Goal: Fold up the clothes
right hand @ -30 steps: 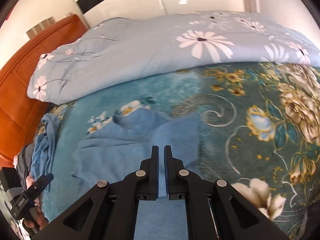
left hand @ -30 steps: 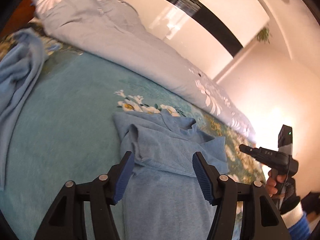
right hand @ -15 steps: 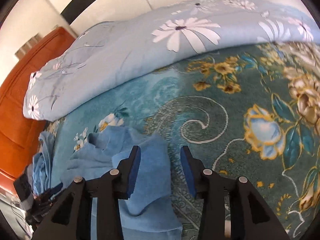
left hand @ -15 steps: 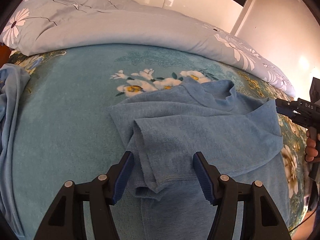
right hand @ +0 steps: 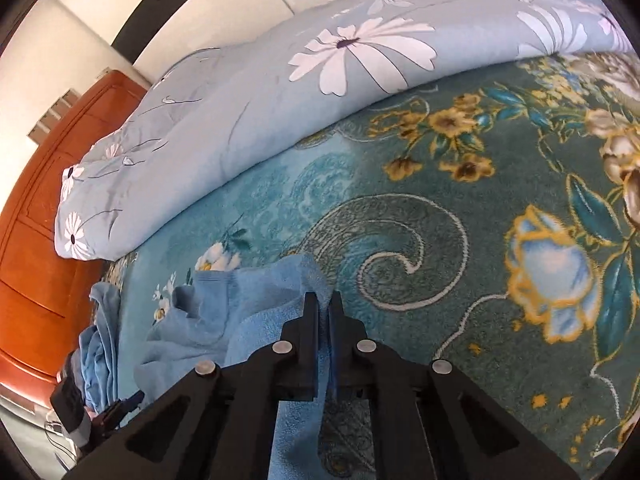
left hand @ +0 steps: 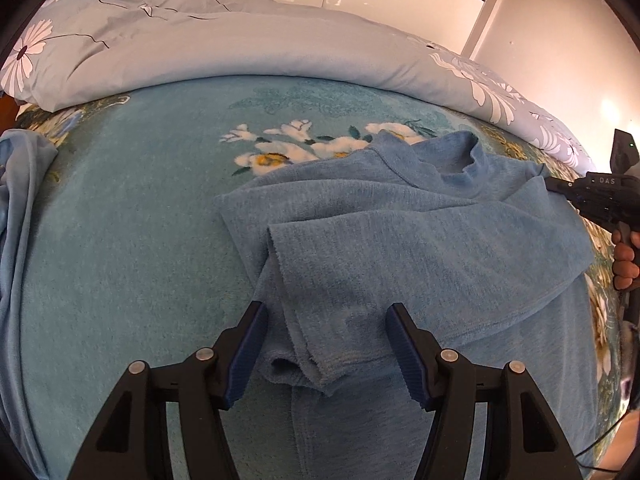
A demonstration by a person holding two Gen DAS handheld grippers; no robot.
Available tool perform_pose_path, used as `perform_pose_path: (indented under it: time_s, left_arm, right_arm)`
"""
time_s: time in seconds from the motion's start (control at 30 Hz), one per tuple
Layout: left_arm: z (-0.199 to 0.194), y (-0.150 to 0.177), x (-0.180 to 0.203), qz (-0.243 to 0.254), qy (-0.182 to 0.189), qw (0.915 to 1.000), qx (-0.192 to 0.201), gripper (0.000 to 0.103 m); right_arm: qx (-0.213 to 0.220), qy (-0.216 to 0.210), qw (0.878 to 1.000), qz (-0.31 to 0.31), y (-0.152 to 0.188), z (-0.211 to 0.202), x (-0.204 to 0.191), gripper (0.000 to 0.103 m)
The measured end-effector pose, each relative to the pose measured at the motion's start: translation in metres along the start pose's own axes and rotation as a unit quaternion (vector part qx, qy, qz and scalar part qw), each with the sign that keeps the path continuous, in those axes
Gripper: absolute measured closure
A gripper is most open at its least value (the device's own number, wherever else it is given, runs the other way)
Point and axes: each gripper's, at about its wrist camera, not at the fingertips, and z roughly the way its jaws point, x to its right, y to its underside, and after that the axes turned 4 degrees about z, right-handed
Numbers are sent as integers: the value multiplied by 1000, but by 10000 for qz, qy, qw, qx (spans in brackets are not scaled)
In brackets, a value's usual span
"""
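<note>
Blue shirt (left hand: 400, 248) lies on the teal flowered blanket (left hand: 120, 240), centre to right of the left wrist frame, collar toward the top, one sleeve folded across the body. My left gripper (left hand: 326, 350) sits at lower centre, jaws standing wide, pads either side of the folded sleeve's cuff end but not pressing it. My right gripper (right hand: 324, 312), lower centre of the right wrist frame, has just been closing; jaws are now together, pinched on the shirt's edge at its right shoulder. Pale flowered quilt (left hand: 200, 48) runs across the top. A second blue garment (left hand: 16, 208) lies at the left edge.
</note>
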Motion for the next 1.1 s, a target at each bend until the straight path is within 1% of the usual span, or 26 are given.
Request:
perform_pose_path:
  time_s: [0.07, 0.17, 0.23, 0.3, 0.37, 0.4, 0.5, 0.57, 0.67, 0.77, 0.8, 0.83, 0.9, 1.0, 1.1]
  left_arm:
    - [0, 1, 0, 24, -6, 10000, 8, 37]
    - [-6, 1, -2, -62, 37, 10000, 28, 37]
    - [-13, 0, -3, -149, 80, 9998, 53, 37]
    - [-33, 3, -2, -160, 229, 9993, 237, 37]
    - [-58, 9, 0, -165, 220, 9989, 387, 37]
    - [-68, 16, 0, -188, 203, 9990, 364, 37]
    - [-92, 39, 0, -281, 170, 9992, 232, 37]
    - [-101, 62, -1, -403, 220, 9989, 72, 37]
    - [-110, 101, -2, -593, 275, 9977, -151, 37]
    - [-119, 140, 0, -748, 337, 9962, -293, 37]
    - [-122, 152, 2, -779, 390, 9956, -351, 37]
    - [-124, 161, 4, -800, 408, 9952, -393, 37]
    - [-127, 177, 9, -811, 460, 9945, -470, 37]
    - [-130, 195, 17, -806, 535, 9939, -526, 37]
    - [-137, 205, 24, -814, 559, 9936, -551, 37]
  right_arm:
    - [-98, 238, 9997, 8, 1, 13, 4, 99]
    - [-160, 244, 9993, 233, 5, 22, 14, 99]
    - [-190, 165, 9994, 239, 4, 12, 12, 97]
    - [-220, 104, 9995, 189, 3, 0, 9, 97]
    - [-173, 235, 9995, -80, 6, -25, -2, 97]
    - [-140, 280, 9993, -206, 12, -38, -6, 97]
    - [-117, 176, 9980, -593, 44, -78, -15, 97]
    - [-224, 132, 9967, -764, 79, -97, -13, 96]
    - [-492, -52, 9951, -859, 139, -118, 2, 95]
    - [-639, -311, 9947, -738, 195, -139, 26, 95]
    - [-669, -369, 9945, -714, 211, -146, 33, 93]
    - [-697, -409, 9943, -694, 226, -151, 40, 89]
    - [-779, -446, 9941, -611, 250, -159, 51, 82]
    - [-870, -551, 9938, -413, 277, -164, 65, 80]
    - [-877, -534, 9943, -276, 293, -163, 74, 77]
